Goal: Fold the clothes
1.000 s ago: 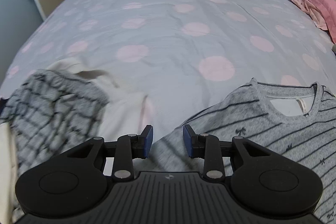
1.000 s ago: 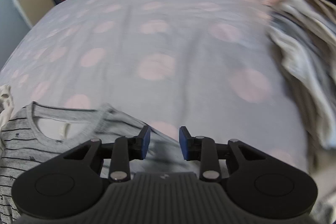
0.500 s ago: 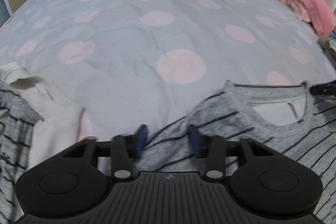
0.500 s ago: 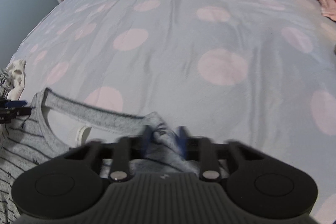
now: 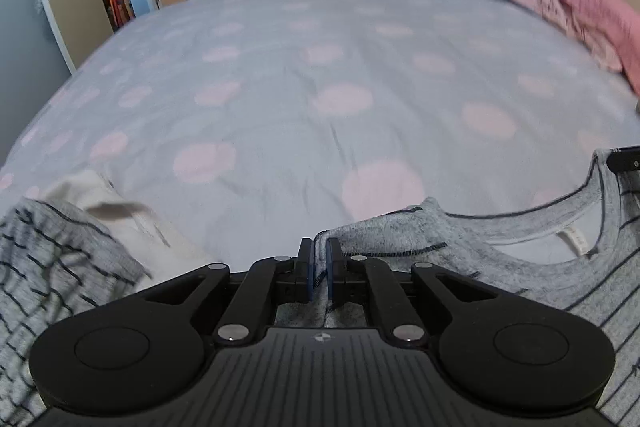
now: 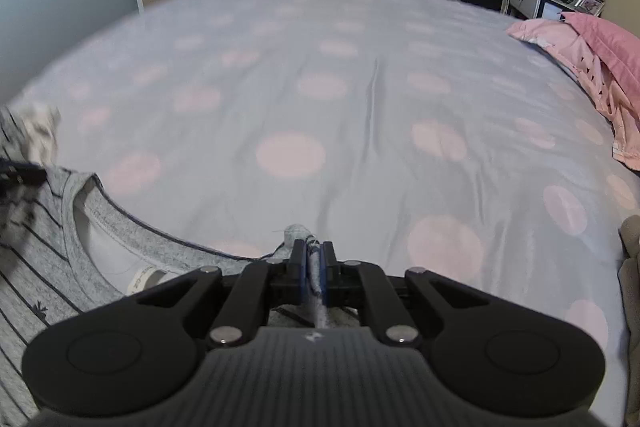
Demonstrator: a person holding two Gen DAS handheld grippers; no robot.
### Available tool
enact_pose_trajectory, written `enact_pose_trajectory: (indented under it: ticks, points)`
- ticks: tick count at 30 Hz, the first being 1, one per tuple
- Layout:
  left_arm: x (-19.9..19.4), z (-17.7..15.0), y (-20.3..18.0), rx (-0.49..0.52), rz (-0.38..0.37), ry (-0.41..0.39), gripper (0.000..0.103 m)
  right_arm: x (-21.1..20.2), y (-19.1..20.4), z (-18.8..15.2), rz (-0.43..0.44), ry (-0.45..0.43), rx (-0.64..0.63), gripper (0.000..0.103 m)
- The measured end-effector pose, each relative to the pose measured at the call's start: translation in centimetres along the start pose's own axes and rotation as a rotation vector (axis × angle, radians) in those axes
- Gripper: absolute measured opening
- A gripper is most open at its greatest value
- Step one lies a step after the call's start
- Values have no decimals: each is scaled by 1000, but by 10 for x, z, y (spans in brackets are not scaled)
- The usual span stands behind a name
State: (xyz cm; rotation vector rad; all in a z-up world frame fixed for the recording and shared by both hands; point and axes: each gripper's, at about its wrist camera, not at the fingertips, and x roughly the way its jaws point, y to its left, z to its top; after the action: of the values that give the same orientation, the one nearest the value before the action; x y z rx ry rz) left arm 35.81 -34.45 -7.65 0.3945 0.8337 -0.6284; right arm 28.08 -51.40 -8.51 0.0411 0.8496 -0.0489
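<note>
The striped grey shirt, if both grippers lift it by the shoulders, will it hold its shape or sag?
Probably sag. The shirt bunches into soft folds where the left gripper is closing on it, so it looks floppy. The neckline already droops between that grip and the right gripper. The knit looks thin, so likely light, and unlikely to slip from the jaws.

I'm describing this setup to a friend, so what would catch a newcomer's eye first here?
First, the grey striped shirt at the near edge of the bed, pinched at each shoulder: the left tongs are closing on its fabric, the right tongs shut on it. Then the pale bedspread with pink dots stretching ahead, and the pink pillows far right.
</note>
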Motion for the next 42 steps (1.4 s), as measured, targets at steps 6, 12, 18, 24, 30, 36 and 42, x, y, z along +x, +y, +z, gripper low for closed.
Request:
enact_pose_trajectory:
  ticks: [6, 12, 18, 24, 30, 36, 42]
  points:
    - [-7, -12, 18, -17, 7, 21, 37, -4, -18, -9, 7, 39, 64, 29]
    - [-45, -29, 62, 4, 54, 51, 42, -51, -73, -38, -49, 63, 141, 30]
    - [-65, -70, 107, -48, 93, 134, 44, -83, -130, -90, -89, 99, 308, 32]
    - [-68, -107, 110, -74, 126, 170, 44, -78, -132, -114, -75, 74, 414, 35]
    - [-62, -117, 101, -43, 162, 164, 43, -60, -126, -138, -94, 113, 385, 35]
    - [-58, -116, 100, -58, 176, 170, 43, -68, -131, -136, -248, 56, 376, 1]
    - [-57, -116, 100, -67, 182, 167, 43, -70, -155, -144, -276, 65, 469, 5]
